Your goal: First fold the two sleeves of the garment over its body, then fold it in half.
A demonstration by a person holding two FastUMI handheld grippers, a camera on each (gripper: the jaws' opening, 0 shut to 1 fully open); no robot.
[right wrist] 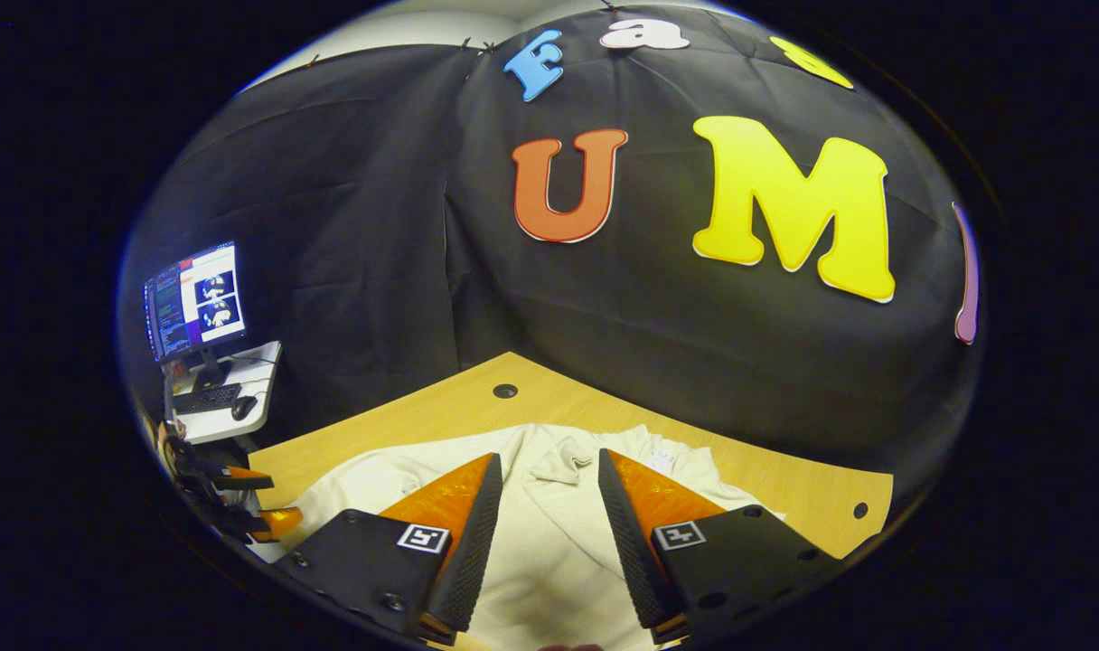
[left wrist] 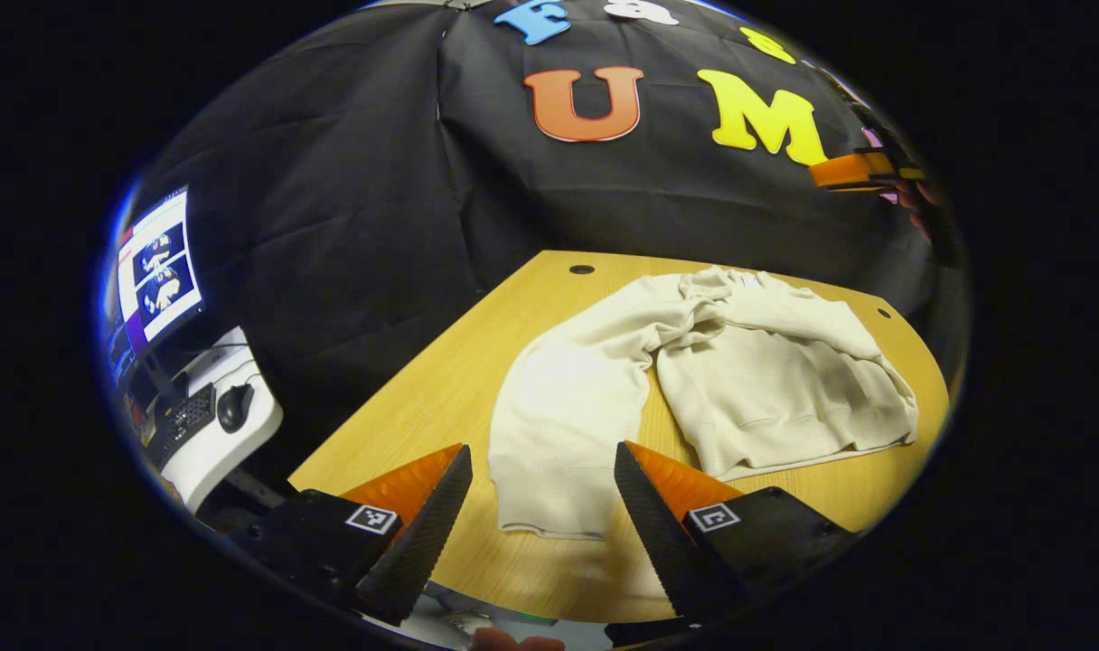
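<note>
A cream sweatshirt (left wrist: 775, 380) lies on the wooden table (left wrist: 441, 380). One sleeve (left wrist: 568, 407) stretches from the body towards me, and its cuff rests on the table just beyond my left gripper (left wrist: 542, 450), which hovers open and holds nothing. Cloth is bunched at the collar end. High at the far right, above the garment, my right gripper (left wrist: 861, 170) is held by a hand. In the right gripper view, the right gripper (right wrist: 549, 459) is open above the sweatshirt (right wrist: 558, 542), near its crumpled collar (right wrist: 563, 466). The left gripper (right wrist: 242, 497) shows at the far left edge.
The table (right wrist: 423, 425) has small dark holes (right wrist: 505, 391) near its far edge and ends at the black cloth wall. To the left, a white side desk (left wrist: 215, 443) carries a monitor (left wrist: 156, 267), a keyboard and a mouse (left wrist: 235, 407).
</note>
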